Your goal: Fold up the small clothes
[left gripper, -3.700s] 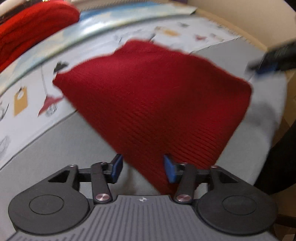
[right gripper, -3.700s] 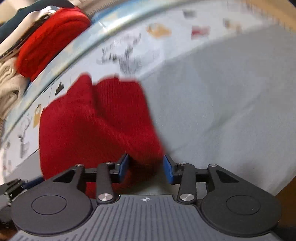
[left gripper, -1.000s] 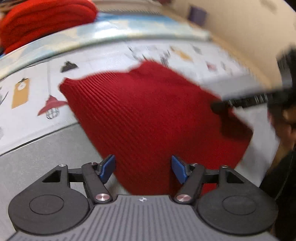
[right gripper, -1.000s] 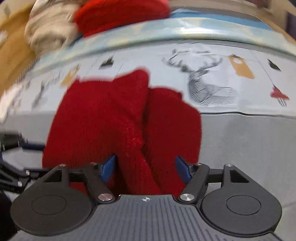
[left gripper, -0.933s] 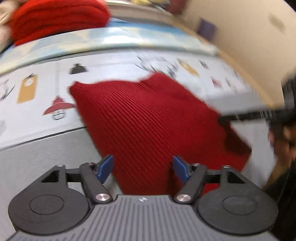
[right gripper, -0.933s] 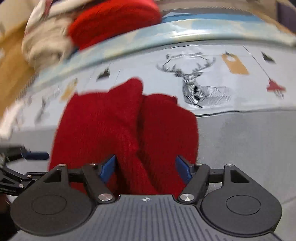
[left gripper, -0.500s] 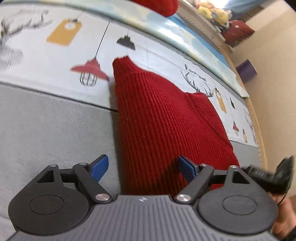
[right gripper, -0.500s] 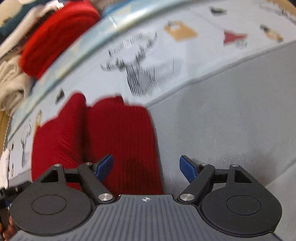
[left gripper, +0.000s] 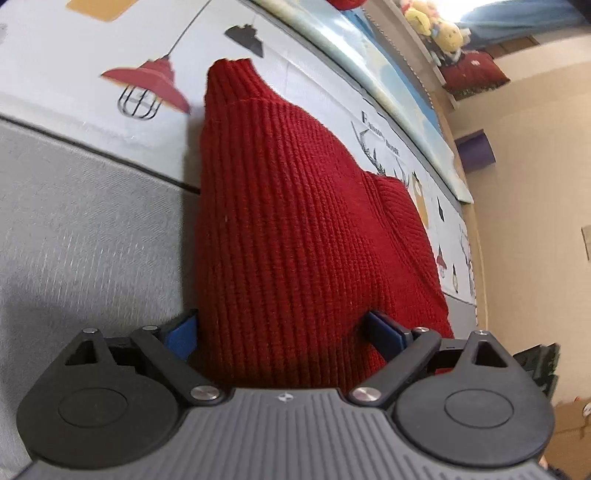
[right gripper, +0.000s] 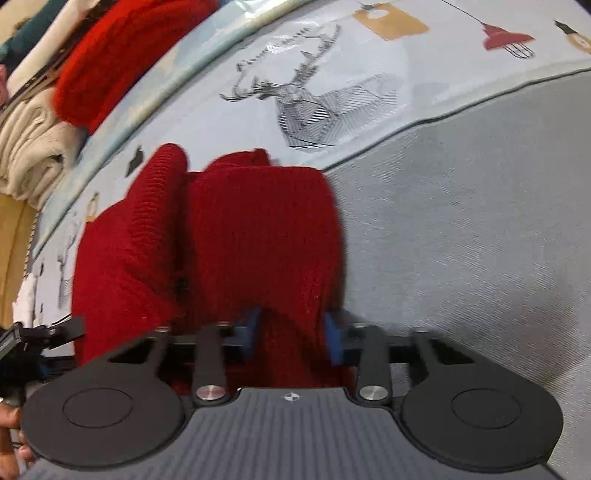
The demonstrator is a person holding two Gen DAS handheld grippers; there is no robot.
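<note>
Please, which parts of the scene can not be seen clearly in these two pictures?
- Near edge of the red sweater: hidden under each gripper's body, both views.
- Right gripper pads: blurred, jaws just closing; cloth lies between them.
- Folded clothes pile: cut off by the frame's corner, right wrist view.
- Toys on the shelf: too small, left wrist view.

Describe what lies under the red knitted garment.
The red knitted garment lies across the seam between a grey cloth surface and a white printed sheet with deer and lamp drawings. Anything directly beneath the knit is covered.
</note>
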